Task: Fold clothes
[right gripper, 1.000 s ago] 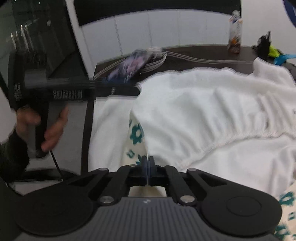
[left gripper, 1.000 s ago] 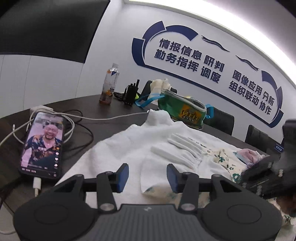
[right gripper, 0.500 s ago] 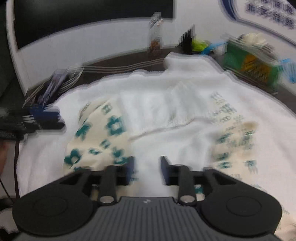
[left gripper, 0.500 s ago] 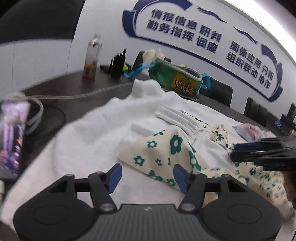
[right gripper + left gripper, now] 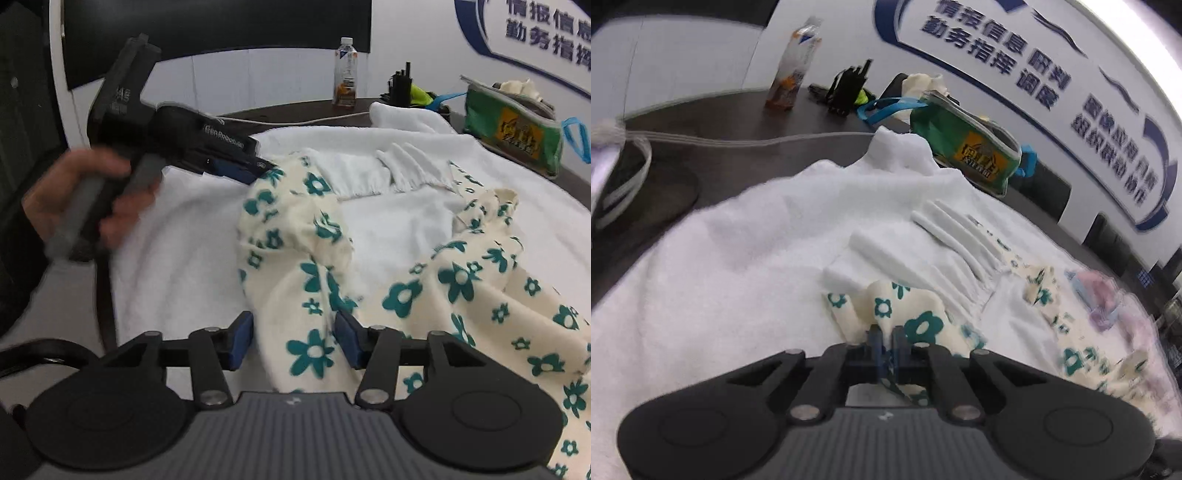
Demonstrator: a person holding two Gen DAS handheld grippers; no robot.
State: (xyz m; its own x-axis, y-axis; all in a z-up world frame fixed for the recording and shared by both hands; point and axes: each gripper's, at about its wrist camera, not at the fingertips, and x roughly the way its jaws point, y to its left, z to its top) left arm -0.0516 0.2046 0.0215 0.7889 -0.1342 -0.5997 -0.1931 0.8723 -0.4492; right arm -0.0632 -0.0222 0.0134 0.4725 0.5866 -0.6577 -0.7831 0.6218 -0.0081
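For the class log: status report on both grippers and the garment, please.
Left gripper shut on floral garment. Right gripper open, garment between its fingers. White towel underneath; nothing blocking.

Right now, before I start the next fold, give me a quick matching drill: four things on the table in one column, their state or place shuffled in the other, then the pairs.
Things:
1. left gripper
2. right gripper
3. drink bottle
4. green bag

States:
A. upright at the far edge of the table
B. pinched shut on a corner of the floral garment
C. open, floral cloth lying between the fingers, not pressed
D. lying at the far right, past the white towel

Pairs: 1-B, 2-C, 3-A, 4-D
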